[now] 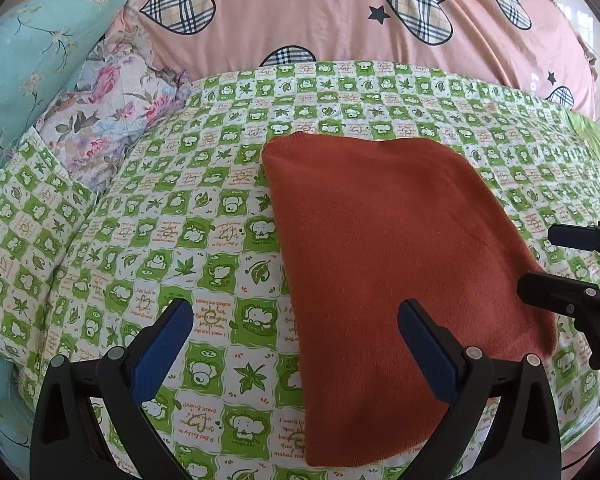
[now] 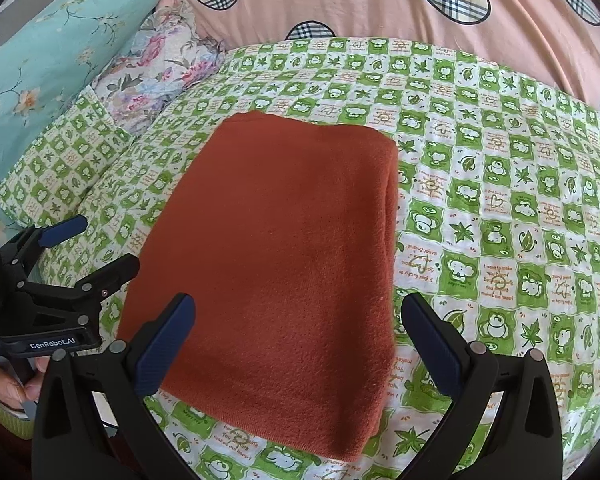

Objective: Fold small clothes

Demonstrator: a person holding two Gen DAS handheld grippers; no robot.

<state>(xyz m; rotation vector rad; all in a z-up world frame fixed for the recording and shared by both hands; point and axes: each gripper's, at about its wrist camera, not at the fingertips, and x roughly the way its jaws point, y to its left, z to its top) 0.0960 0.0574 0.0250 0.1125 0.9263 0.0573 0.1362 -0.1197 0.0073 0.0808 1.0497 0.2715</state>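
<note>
A rust-orange knit garment (image 1: 388,240) lies folded into a flat rectangle on the green-and-white patterned bedsheet (image 1: 160,240). It also shows in the right wrist view (image 2: 284,252), with its folded edge on the right side. My left gripper (image 1: 296,324) is open and empty, above the garment's near left edge. My right gripper (image 2: 298,316) is open and empty, above the garment's near end. The right gripper also shows at the right edge of the left wrist view (image 1: 540,260), and the left gripper shows at the left of the right wrist view (image 2: 104,244).
A pink quilt with plaid hearts (image 1: 320,16) is heaped at the back of the bed. A teal floral pillow (image 1: 32,60) and a purple floral pillow (image 1: 112,112) lie at the back left. The bed edge is near, at the bottom of both views.
</note>
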